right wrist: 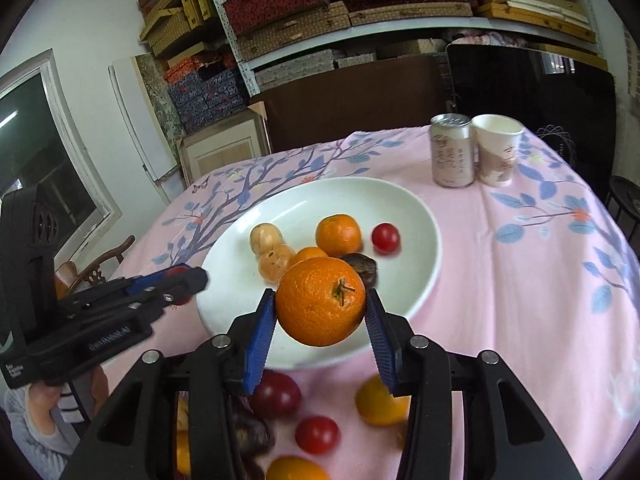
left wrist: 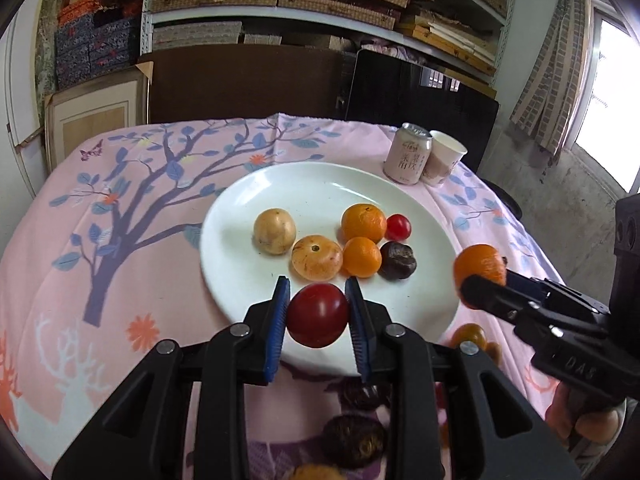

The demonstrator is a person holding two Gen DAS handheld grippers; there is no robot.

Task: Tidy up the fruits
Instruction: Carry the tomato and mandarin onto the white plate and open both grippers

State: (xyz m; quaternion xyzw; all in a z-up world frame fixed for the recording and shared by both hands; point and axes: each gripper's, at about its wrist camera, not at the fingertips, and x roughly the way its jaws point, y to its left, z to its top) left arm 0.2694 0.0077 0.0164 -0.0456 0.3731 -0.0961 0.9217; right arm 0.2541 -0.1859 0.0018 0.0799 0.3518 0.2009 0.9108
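Pink tablecloth (left wrist: 120,240) – left tongs (left wrist: 318,314) clamping red tomato (left wrist: 317,315), right tongs (right wrist: 320,308) gripping orange (right wrist: 320,300).

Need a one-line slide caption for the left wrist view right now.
Left gripper carries a red tomato toward the white plate of fruit while the right gripper brings an orange.

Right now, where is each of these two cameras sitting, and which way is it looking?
Left wrist: on the left gripper, looking down along its blue pads at the red tomato they hold, over the white plate; the right gripper enters at right.
Right wrist: on the right gripper, facing its held orange; the left gripper and a sleeve show at left.
Shared: plate, can, paper cup.
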